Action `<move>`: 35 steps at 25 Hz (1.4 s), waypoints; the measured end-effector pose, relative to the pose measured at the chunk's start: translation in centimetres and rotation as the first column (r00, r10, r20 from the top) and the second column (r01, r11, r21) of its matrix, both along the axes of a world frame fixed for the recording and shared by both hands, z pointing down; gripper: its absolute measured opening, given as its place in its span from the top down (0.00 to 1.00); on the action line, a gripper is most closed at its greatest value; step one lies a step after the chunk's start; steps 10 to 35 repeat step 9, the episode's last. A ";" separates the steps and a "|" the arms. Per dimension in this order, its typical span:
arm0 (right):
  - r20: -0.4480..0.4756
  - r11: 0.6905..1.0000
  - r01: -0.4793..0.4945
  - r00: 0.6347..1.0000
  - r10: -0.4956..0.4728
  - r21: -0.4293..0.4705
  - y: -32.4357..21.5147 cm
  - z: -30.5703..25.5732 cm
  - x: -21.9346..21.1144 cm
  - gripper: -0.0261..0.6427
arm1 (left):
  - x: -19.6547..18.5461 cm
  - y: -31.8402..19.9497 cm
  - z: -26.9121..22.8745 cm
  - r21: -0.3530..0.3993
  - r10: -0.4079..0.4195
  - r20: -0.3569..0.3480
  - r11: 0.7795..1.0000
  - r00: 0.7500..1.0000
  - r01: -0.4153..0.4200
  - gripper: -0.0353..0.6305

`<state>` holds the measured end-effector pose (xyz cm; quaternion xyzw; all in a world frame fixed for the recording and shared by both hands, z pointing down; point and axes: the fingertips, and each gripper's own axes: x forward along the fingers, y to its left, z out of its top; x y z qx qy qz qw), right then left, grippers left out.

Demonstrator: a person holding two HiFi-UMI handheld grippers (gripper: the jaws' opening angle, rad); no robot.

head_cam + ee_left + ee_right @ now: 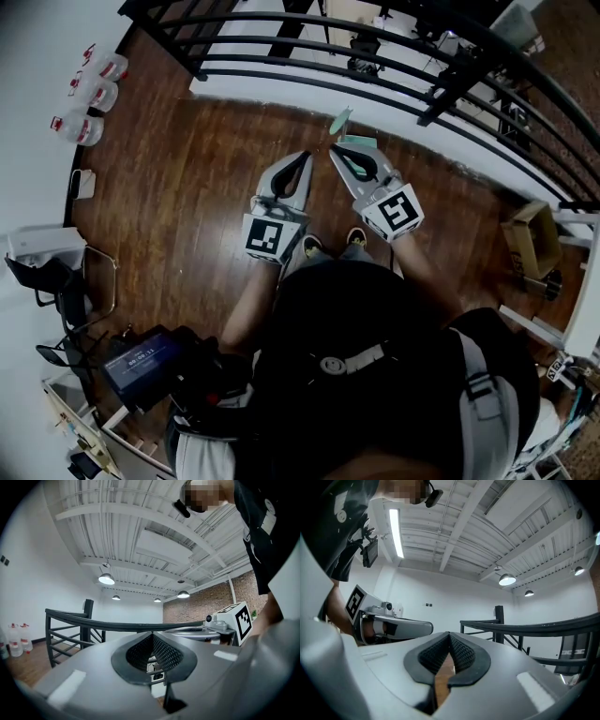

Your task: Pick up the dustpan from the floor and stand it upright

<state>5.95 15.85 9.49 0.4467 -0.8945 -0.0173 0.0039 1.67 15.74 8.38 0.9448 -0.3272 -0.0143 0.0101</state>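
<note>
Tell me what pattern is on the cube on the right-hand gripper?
Black-and-white square markers cover the cube; the head view shows them best.

1. Head view looks steeply down from above onto the brown wooden plank floor (187,187).
2. Both gripper views look level, close along their jaws, sharing the black metal railing (80,618).

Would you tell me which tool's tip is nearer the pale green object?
The right tool, its tip just beside the pale green object; the left tool sits farther left.
</note>
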 end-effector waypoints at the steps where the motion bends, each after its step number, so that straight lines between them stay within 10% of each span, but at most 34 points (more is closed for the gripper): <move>1: -0.002 1.000 0.004 1.000 -0.004 -0.002 0.1 0.0 -0.1 0.96 | 0.0 0.0 0.0 0.001 0.000 0.001 1.000 1.000 0.000 0.92; 35: -0.003 0.999 0.025 1.000 -0.025 -0.028 0.7 0.0 -0.6 0.96 | -0.2 0.3 -0.3 -0.002 -0.010 -0.002 1.000 1.000 0.010 0.92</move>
